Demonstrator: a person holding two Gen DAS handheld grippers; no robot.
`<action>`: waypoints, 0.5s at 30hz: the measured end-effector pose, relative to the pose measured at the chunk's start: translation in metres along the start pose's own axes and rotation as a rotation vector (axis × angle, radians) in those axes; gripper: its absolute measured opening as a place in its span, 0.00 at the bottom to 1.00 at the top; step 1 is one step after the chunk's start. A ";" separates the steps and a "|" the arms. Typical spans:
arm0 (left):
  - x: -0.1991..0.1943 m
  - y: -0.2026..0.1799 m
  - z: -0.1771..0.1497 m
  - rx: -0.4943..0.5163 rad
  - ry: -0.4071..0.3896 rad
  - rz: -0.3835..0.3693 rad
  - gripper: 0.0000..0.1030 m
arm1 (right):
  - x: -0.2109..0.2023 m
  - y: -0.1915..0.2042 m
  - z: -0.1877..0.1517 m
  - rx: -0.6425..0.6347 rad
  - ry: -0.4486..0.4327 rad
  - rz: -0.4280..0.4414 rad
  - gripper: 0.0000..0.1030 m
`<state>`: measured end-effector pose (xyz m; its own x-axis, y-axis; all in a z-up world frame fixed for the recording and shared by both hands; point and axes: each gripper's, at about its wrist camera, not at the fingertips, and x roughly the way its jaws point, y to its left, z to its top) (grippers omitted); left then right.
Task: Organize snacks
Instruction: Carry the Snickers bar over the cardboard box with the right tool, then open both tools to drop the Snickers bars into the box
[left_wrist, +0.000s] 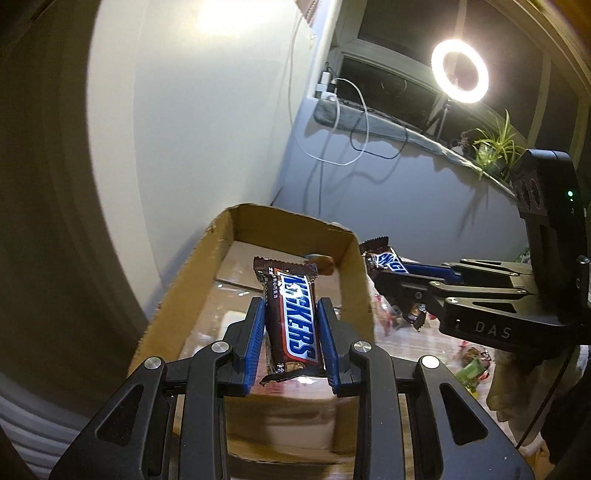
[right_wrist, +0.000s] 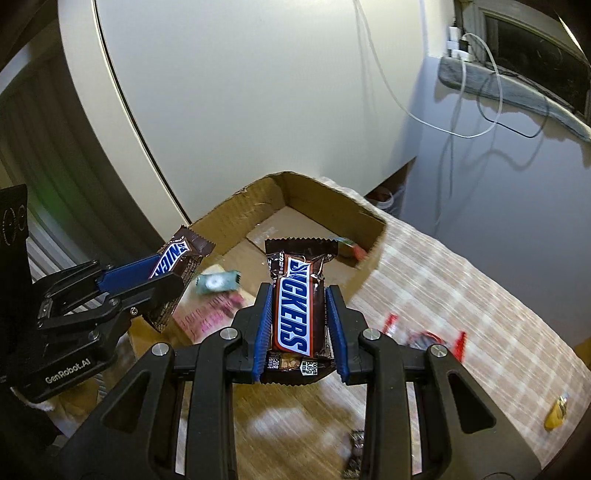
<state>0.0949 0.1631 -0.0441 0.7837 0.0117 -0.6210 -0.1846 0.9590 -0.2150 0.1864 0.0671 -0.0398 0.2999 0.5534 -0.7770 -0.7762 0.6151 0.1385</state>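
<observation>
My left gripper (left_wrist: 290, 303) is shut on a brown Snickers bar (left_wrist: 295, 325), held lengthwise between the blue pads above an open cardboard box (left_wrist: 291, 216). To its right, my right gripper (left_wrist: 388, 280) grips a second Snickers bar (left_wrist: 380, 258) just outside the box's right wall. In the right wrist view, my right gripper (right_wrist: 300, 290) is shut on its Snickers bar (right_wrist: 295, 317) near the box (right_wrist: 332, 194). My left gripper (right_wrist: 171, 271) shows at the left with its bar (right_wrist: 181, 254) over the box.
The box holds a green-white packet (right_wrist: 218, 282), a pink packet (right_wrist: 210, 310) and a small sweet (left_wrist: 321, 264). Red-wrapped sweets (right_wrist: 424, 338) and a yellow candy (right_wrist: 556, 411) lie on the checked tablecloth (right_wrist: 443, 280). Behind are a ring light (left_wrist: 460, 72), a plant (left_wrist: 495, 144) and hanging cables (left_wrist: 354, 122).
</observation>
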 end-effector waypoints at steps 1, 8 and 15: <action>0.001 0.002 0.000 -0.001 0.002 0.004 0.26 | 0.004 0.001 0.002 -0.001 0.003 0.003 0.29; 0.004 0.009 0.000 -0.007 0.010 0.017 0.26 | 0.025 0.004 0.009 0.014 0.027 0.029 0.29; 0.005 0.008 0.000 -0.006 0.010 0.020 0.27 | 0.032 0.007 0.012 0.008 0.036 0.038 0.29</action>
<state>0.0968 0.1711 -0.0490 0.7741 0.0279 -0.6325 -0.2034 0.9570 -0.2067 0.1970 0.0956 -0.0563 0.2495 0.5561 -0.7928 -0.7825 0.5980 0.1733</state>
